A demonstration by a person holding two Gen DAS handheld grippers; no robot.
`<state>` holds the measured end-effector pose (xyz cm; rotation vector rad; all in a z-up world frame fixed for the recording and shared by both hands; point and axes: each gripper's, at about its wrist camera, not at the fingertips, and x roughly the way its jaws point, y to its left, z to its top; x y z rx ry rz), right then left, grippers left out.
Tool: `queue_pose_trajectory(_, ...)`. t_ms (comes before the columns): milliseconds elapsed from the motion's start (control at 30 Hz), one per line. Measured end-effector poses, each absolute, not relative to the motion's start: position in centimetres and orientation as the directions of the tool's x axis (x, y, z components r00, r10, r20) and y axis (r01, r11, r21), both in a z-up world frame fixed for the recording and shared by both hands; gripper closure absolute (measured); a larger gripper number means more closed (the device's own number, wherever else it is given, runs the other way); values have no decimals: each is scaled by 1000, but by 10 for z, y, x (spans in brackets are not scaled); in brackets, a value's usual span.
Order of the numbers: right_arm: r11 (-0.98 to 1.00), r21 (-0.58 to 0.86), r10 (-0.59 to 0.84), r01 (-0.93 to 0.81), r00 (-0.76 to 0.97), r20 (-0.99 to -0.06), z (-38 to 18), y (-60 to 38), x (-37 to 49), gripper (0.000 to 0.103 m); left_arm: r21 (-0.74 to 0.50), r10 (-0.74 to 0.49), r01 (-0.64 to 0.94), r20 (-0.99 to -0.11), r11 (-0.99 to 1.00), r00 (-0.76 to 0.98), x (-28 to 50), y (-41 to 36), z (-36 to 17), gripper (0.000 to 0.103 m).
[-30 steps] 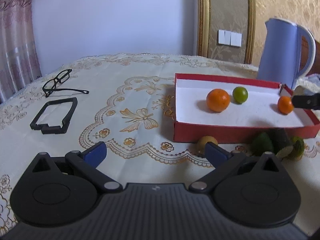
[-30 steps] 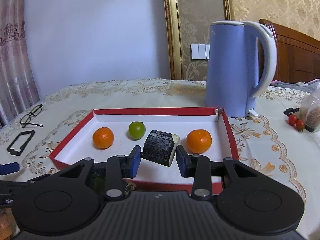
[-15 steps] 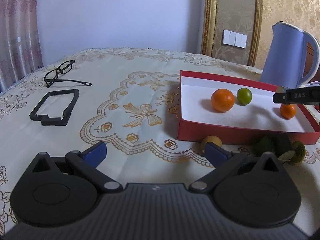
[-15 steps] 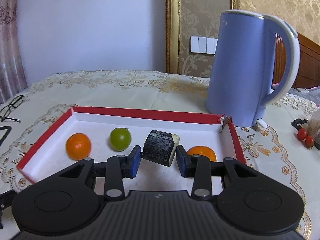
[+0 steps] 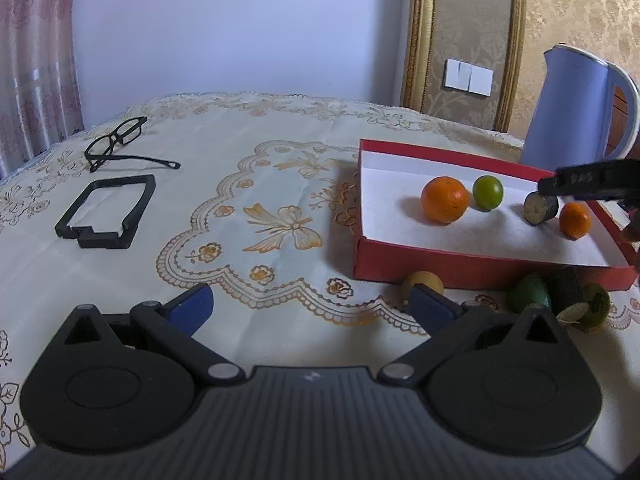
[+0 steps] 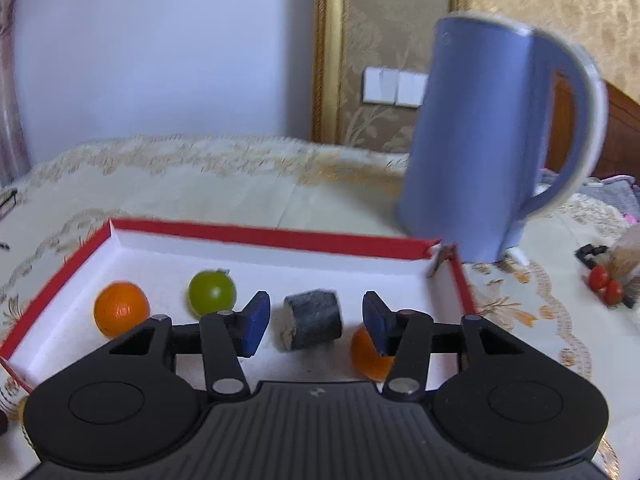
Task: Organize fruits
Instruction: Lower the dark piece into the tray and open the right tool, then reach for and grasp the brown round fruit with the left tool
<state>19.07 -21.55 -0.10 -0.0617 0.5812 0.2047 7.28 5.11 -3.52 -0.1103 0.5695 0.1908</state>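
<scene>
Where it gripped before, the right tool [image 6: 312,322] now gapes around the dark chunk [image 6: 313,319]; left tool [image 5: 308,306] stays spread

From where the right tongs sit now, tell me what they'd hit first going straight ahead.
Probably the dark cut piece lying in the red box, right between the open right tongs; beyond it, the box's far wall.

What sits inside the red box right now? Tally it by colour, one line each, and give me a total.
Inside the red box:
Orange: 2, the large orange and the small orange
Green: 1, the green fruit
Dark: 1, the dark cut piece
Total: 4
</scene>
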Motion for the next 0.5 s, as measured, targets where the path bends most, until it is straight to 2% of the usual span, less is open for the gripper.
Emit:
queue_pose_trajectory(200,980,93,198,-175,885,-421,23,-250,123,53,-96,40,-103,-513,990,858,69,48,-31,0)
queue_pose_trajectory(300,975,179,189,-131,911,-365,16,-268,93,53,-131,-33,-44,-534,990,845,73,49,-32,0)
queue_pose_trajectory(367,966,236,180,-100,921,-346,6,-277,85,53,-149,-53,-36,-555,988,830,77,49,-34,0)
queue_pose_trajectory(500,896,427,291,-118,883,-368,-15,-298,94,53,-158,-73,-28,-602,987,795,84,44,-35,0)
